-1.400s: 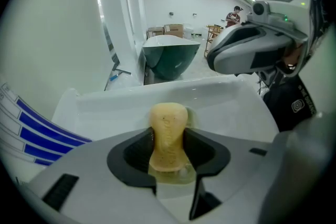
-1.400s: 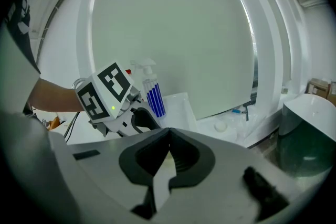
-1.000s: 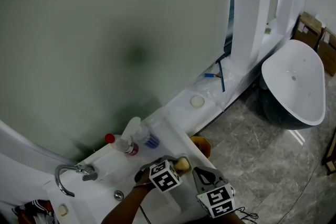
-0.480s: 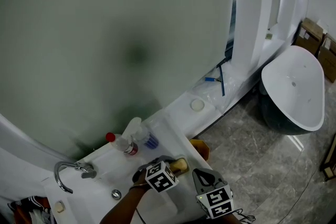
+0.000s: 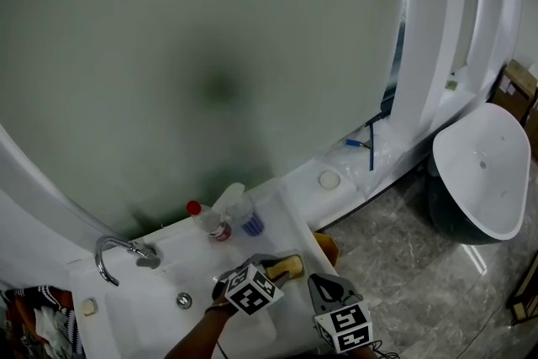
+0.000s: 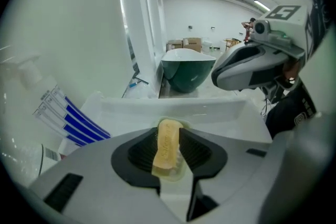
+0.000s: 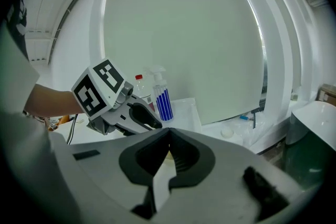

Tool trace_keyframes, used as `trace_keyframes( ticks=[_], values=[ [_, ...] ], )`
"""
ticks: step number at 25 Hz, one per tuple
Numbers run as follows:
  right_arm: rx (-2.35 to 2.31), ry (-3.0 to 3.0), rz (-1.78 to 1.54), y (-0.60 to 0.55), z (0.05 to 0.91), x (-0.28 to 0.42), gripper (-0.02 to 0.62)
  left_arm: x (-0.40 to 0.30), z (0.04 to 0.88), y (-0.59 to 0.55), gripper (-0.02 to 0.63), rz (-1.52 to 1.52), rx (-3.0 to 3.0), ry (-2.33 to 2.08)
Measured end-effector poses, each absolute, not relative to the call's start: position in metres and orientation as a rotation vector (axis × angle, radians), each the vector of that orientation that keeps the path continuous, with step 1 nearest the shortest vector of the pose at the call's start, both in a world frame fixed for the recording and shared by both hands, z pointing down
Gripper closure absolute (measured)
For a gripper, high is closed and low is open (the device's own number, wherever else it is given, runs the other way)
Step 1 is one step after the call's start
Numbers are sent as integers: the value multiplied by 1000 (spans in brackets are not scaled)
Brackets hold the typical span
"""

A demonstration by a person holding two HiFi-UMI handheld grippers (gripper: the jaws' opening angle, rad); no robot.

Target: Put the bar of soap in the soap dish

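Spreading across the lower left of the head view, a white washstand top (image 5: 151, 286) carries a chrome faucet (image 5: 113, 255) and a drain (image 5: 183, 299). A plain grey-green wall (image 5: 210, 55) fills the upper frame. At the right, a white bathtub (image 5: 483, 172) stands on a grey marbled floor (image 5: 403, 248).

Near the washstand's back edge, a red-capped bottle (image 5: 208, 224) sits just beside a blue-striped spray bottle (image 5: 241, 212).

The left gripper (image 6: 168, 134) has just been closing its jaws, and they now pinch the bar of soap (image 6: 166, 150), which stands on edge between the pads over the washstand top. A pale translucent rim shows under the soap; whether that is the dish I cannot tell.

The right gripper (image 7: 168, 139) hangs at the upper right of the left gripper view, its jaws pressed together with nothing in them.
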State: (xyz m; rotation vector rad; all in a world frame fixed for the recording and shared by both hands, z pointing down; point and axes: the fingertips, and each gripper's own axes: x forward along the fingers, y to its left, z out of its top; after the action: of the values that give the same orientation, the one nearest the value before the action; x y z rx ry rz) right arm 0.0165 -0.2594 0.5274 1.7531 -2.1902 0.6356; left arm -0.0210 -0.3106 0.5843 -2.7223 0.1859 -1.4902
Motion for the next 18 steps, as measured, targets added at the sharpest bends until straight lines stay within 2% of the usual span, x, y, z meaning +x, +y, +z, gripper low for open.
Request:
trace_keyframes(
  ticks=[18],
  values=[
    [1591, -2390, 563, -225, 500, 2, 584, -15, 525, -242, 562, -1117, -3020, 715]
  ],
)
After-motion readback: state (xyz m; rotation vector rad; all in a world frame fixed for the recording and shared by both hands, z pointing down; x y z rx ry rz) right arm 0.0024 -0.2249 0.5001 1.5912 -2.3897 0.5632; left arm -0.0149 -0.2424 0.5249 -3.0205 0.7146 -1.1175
